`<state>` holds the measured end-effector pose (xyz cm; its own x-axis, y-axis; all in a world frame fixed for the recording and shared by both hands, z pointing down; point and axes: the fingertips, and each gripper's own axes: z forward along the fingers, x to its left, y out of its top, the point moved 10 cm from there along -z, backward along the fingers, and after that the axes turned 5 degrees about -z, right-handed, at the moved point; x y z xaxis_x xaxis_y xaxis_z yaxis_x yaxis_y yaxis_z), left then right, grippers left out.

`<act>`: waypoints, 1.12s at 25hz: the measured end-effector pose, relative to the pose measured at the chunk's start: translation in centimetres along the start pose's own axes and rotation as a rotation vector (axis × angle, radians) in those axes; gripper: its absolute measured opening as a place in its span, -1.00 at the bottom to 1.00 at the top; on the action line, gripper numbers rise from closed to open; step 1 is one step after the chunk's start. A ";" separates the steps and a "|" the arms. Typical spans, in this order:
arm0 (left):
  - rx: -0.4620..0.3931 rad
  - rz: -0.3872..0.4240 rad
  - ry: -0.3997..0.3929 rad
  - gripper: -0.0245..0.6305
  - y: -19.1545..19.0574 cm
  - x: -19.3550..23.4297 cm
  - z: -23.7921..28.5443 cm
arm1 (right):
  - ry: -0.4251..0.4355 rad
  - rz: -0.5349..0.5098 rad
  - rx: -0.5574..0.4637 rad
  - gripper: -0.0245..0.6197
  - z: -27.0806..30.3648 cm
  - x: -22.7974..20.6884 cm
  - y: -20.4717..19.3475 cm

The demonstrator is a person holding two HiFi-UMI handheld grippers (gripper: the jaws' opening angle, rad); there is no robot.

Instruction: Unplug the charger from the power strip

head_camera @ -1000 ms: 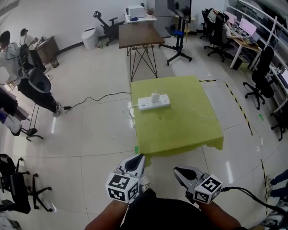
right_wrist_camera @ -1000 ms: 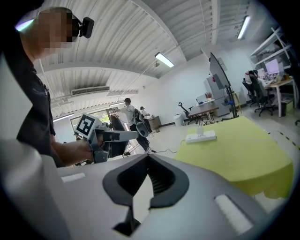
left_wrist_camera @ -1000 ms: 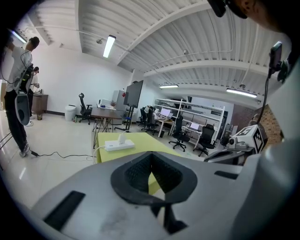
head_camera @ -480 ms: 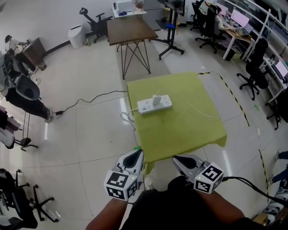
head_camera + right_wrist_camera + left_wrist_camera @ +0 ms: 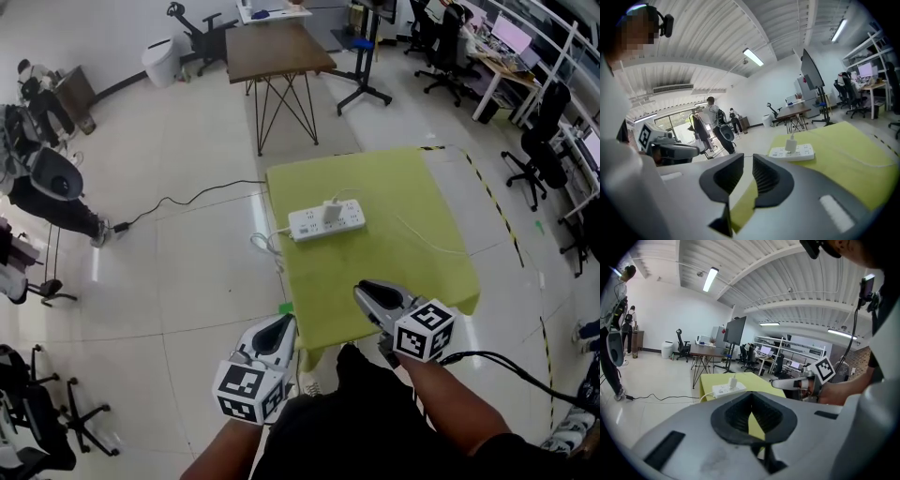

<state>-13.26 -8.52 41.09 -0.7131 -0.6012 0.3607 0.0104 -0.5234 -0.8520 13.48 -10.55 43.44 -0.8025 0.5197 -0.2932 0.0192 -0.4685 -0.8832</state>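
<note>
Sitting in the power strip [image 5: 325, 220], the charger [image 5: 330, 208] hides its pins. The right gripper [image 5: 748, 161] has just been opening slightly, empty; the left gripper [image 5: 751, 397] is closed on nothing.

This is an open-plan office that doubles as a lab. Desks with monitors [image 5: 511, 42] and black swivel chairs [image 5: 542, 150] fill the room from 1 to 2 o'clock, and more chairs [image 5: 37, 403] stand at 8 o'clock. Black-and-yellow tape [image 5: 497, 211] marks the pale tiled floor [image 5: 187, 291]. At 12 o'clock stands a brown table [image 5: 279, 52], with a large screen on a stand [image 5: 734, 331] beside it. Strip lights [image 5: 708, 280] hang from a ribbed white ceiling [image 5: 754, 268].
</note>
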 end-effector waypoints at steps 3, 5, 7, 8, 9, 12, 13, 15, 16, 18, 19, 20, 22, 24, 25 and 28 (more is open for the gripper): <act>0.054 -0.015 -0.002 -0.91 -0.1 0.1 1.5 | -0.014 0.006 0.025 -0.65 3.2 -3.2 0.2; 0.084 -0.019 0.014 -0.91 0.1 0.7 2.7 | -0.026 0.016 0.040 -0.59 5.4 -5.3 0.5; 0.102 -0.022 0.042 -0.91 0.3 1.5 3.8 | -0.036 0.029 0.054 -0.53 7.4 -7.3 0.6; 0.106 -0.029 0.056 -0.91 0.4 1.9 4.3 | -0.038 0.036 0.061 -0.51 8.3 -8.2 0.6; 0.109 -0.036 0.070 -0.91 0.5 2.2 4.8 | -0.038 0.042 0.068 -0.50 9.2 -9.0 0.5; 0.108 -0.049 0.105 -0.91 0.8 2.8 6.4 | -0.028 0.058 0.086 -0.48 11.6 -11.3 0.5; 0.105 -0.059 0.114 -0.91 1.0 2.8 6.9 | -0.024 0.062 0.090 -0.48 12.3 -12.0 0.6; 0.106 -0.075 0.130 -0.91 1.3 2.9 7.9 | -0.020 0.066 0.098 -0.45 13.7 -13.3 0.6; 0.109 -0.078 0.136 -0.91 1.3 3.1 8.4 | -0.019 0.069 0.104 -0.44 14.4 -13.9 0.7; 0.118 -0.081 0.148 -0.91 1.2 3.5 9.1 | -0.020 0.076 0.117 -0.38 15.7 -14.8 0.6; 0.121 -0.087 0.156 -0.91 1.1 3.7 9.4 | -0.022 0.081 0.122 -0.35 16.3 -15.3 0.6; 0.123 -0.097 0.164 -0.91 1.0 3.9 9.7 | -0.025 0.085 0.127 -0.34 17.0 -15.7 0.6; 0.124 -0.118 0.179 -0.91 1.1 4.2 10.3 | -0.039 0.089 0.141 -0.23 18.2 -16.7 0.7; 0.126 -0.125 0.190 -0.91 1.2 4.4 10.6 | -0.054 0.092 0.159 -0.04 19.4 -17.5 0.7; 0.127 -0.127 0.196 -0.91 1.2 4.5 10.7 | -0.061 0.093 0.166 0.02 19.9 -17.8 0.7; 0.130 -0.140 0.212 -0.91 1.0 4.7 10.7 | -0.083 0.091 0.174 0.09 21.5 -18.7 0.8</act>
<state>-9.07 -18.35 46.00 -0.8443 -0.3856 0.3722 -0.0180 -0.6737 -0.7388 15.61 -36.03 56.05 -0.8484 0.4126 -0.3317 -0.0034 -0.6307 -0.7760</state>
